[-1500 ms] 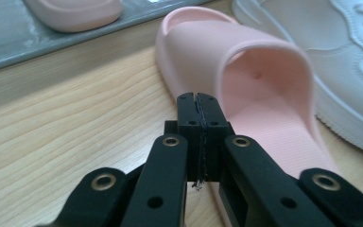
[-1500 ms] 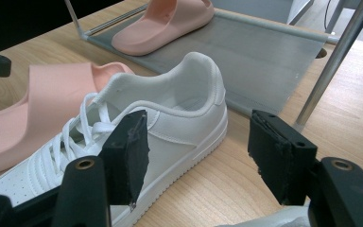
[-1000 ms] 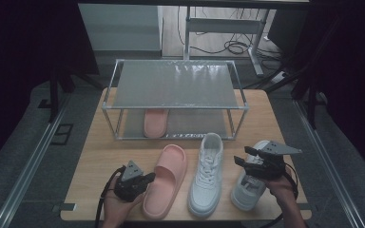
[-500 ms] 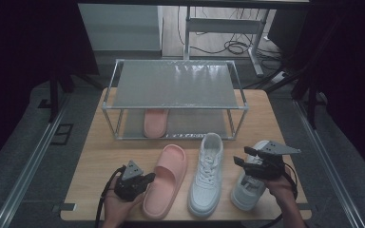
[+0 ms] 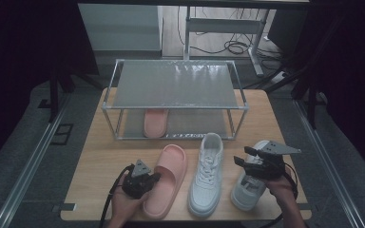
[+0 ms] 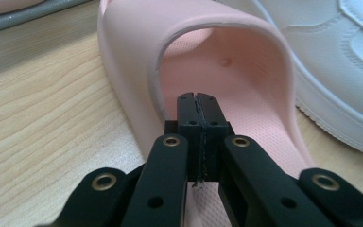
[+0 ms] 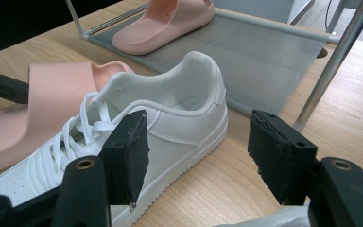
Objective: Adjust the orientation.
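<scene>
Pink slipper (image 6: 246,94) lies just ahead of the left tool (image 6: 199,101), jaws pressed together.

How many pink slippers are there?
2. One slipper lies on the rack's lower shelf; the other is on the table beside the left tool. None seems hidden.

Two pink slippers (image 5: 167,180) (image 5: 155,122), two white sneakers (image 5: 205,173) (image 5: 248,187), one shoe rack (image 5: 173,85), two claws (image 5: 153,178) (image 5: 242,156).
</scene>
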`<action>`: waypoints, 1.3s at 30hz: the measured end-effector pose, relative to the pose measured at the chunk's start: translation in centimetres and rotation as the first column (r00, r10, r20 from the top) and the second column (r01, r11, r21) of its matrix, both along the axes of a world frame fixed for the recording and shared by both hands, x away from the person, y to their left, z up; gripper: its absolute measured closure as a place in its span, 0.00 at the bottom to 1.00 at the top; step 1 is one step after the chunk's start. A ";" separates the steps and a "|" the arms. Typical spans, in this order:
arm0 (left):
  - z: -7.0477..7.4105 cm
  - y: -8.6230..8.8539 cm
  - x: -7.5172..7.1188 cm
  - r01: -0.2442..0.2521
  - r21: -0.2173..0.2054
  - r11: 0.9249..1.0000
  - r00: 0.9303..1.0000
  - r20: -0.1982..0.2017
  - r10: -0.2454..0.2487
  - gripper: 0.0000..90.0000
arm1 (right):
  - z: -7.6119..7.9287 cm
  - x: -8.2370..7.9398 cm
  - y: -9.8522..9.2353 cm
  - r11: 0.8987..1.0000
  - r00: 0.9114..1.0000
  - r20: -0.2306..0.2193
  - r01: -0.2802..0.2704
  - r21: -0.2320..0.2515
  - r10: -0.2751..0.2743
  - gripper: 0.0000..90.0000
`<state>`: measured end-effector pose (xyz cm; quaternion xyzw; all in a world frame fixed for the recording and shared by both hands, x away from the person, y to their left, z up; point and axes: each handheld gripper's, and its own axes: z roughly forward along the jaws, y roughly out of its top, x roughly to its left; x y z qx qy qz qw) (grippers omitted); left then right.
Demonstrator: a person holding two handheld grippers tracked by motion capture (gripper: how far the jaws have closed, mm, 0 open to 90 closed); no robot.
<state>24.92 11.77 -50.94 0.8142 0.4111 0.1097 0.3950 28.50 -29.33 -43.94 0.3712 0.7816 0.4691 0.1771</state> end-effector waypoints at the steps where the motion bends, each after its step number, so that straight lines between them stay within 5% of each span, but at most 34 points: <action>1: 0.0 0.0 0.1 0.000 0.004 1.000 1.000 0.000 0.000 1.00 | 0.0 0.0 0.0 1.000 1.000 0.001 0.001 0.000 -0.001 0.43; 26: -0.5 1.5 3.1 -0.063 0.001 0.998 0.997 -0.035 0.063 1.00 | -0.1 0.1 0.0 1.000 1.000 -0.004 0.001 -0.002 -0.001 0.43; 39: 0.8 2.9 1.2 -0.002 -0.039 0.999 0.999 -0.041 0.000 0.90 | 0.1 0.0 -0.3 1.000 1.000 0.003 0.004 0.003 -0.004 0.43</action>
